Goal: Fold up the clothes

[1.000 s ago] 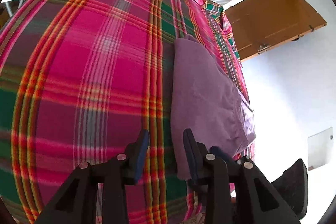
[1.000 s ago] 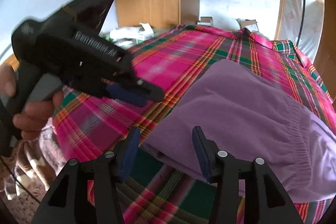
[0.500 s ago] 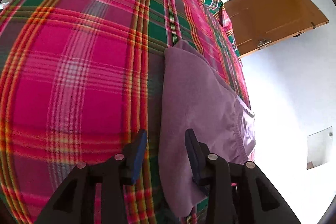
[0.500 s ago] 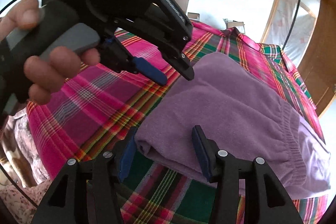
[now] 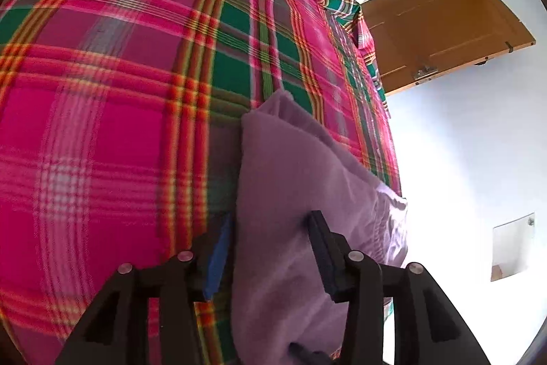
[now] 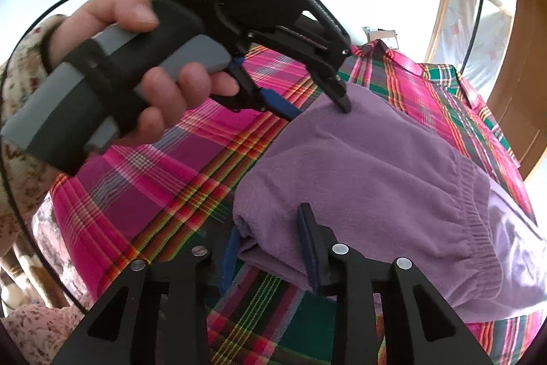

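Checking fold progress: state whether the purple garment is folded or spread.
Folded: the purple garment lies doubled, layered edges stacked at its near corner.

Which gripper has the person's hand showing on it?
The left gripper, seen from the right wrist camera with a hand wrapped round its grey handle. The right gripper shows only its black fingers.

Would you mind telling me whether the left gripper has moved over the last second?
Yes. The left gripper has come down toward the purple garment on the plaid blanket; its open fingers now straddle the garment's far corner.
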`<state>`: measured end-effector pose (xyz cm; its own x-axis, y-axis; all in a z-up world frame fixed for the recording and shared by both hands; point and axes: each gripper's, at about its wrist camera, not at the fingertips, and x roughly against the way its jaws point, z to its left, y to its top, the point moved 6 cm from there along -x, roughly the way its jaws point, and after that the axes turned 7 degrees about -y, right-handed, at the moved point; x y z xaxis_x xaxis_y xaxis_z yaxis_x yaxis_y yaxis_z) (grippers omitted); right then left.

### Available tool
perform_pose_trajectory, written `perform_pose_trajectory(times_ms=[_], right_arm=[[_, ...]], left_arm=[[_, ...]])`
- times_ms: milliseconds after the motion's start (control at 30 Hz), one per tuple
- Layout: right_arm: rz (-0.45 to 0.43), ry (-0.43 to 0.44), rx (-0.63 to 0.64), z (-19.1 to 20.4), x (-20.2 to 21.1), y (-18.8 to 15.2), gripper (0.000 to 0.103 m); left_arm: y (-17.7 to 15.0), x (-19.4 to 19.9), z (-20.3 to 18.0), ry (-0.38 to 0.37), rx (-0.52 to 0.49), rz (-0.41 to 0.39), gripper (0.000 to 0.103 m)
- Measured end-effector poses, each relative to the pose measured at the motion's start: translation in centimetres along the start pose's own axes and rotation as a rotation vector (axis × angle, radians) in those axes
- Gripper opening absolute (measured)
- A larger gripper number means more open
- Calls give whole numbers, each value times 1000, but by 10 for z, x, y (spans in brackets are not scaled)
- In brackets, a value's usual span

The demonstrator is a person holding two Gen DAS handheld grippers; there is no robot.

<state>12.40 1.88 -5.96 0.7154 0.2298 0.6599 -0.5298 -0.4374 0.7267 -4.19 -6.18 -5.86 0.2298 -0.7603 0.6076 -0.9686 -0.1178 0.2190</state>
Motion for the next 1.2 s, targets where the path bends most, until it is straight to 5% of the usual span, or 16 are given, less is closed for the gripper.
perform_pose_trajectory(times_ms=[300,467,600,1200], right_arm=[[-4,6,-14,-4,1,1,14],[-5,5,-15,-4,3,3,12],[-3,10,-20,-3,6,4,12],[-11,35,8,26,9,31,10]], left_arm=[[8,-6,3,-83,68,22,45],[9,-12,6,-93,101,23,24],[11,-8,8,-105,118,6,19],[17,30,13,-150,90,-66,14]])
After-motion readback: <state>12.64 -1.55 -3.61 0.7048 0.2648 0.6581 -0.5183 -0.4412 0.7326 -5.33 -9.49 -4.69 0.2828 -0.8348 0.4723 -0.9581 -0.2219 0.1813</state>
